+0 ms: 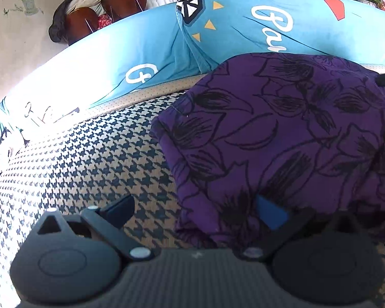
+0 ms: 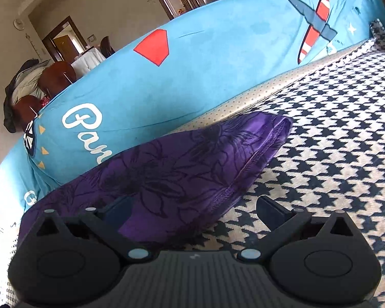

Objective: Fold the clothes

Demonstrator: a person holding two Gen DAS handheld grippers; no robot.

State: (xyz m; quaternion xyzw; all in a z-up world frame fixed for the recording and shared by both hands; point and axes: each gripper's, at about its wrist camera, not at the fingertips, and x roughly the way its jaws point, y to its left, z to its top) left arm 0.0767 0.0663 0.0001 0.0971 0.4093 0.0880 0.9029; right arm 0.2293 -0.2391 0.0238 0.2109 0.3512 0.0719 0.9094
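So your purple floral garment (image 1: 282,138) was sitting folded on the houndstooth sofa cover (image 1: 71,159), right up near the blue printed cushions (image 1: 146,48) at the back. Your left gripper (image 1: 195,210) was spread wide at the garment's near edge, with the right-side finger (image 1: 270,214) over the fabric and the other one over bare cover, gripping nothing. Your right gripper (image 2: 193,211) was wide open too, straddling the hemmed edge (image 2: 243,177) at the garment's other end. Hard to say whether either finger actually touched cloth. The left view cut the garment off on the right, and the gripper bodies hid its near edge. From the right view, it ran lengthwise along the cushions, its far corner (image 2: 282,123) pointing away from you.
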